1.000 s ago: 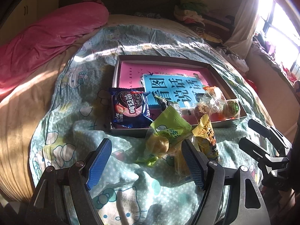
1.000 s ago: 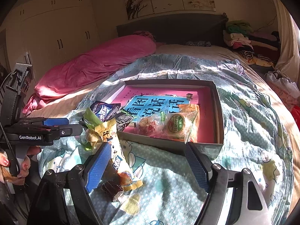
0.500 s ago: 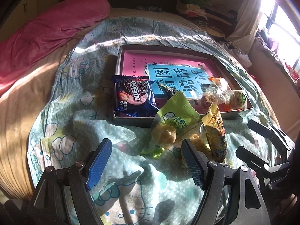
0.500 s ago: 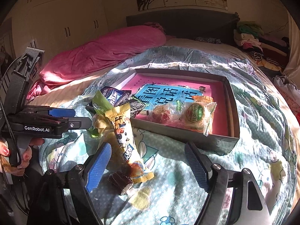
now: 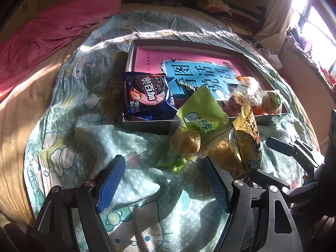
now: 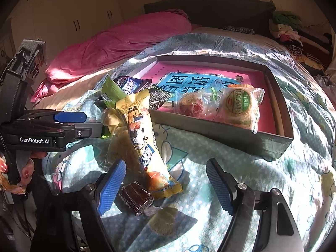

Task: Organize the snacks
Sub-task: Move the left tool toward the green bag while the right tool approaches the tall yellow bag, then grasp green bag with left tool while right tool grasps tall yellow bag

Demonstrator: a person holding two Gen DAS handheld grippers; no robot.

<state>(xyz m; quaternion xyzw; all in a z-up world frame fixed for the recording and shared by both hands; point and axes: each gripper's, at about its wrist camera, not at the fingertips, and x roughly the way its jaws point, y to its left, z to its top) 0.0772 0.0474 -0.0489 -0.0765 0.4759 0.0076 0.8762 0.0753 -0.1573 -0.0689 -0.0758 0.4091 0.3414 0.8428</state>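
Note:
A shallow grey box (image 5: 147, 124) (image 6: 220, 132) with a pink and blue book inside lies on the bed. In it are a blue Oreo pack (image 5: 147, 98) and two clear-wrapped pastries (image 6: 237, 107). On the blanket before it lie a green pack (image 5: 201, 113), a yellow pack (image 6: 142, 138) (image 5: 250, 138) and a small brown wrapped candy (image 6: 134, 197). My left gripper (image 5: 163, 180) is open and empty, just short of the green pack. My right gripper (image 6: 166, 182) is open and empty, its jaws standing either side of the yellow pack's near end.
A pink duvet (image 6: 117, 48) lies at the back left of the bed. Piled clothes (image 6: 289, 29) sit at the back right. A bright window (image 5: 315, 21) is to the right. The blanket (image 5: 88, 142) is rumpled with folds.
Both grippers have moved forward and lower toward the loose packs on the blanket. The snacks have not moved. Both stay open.

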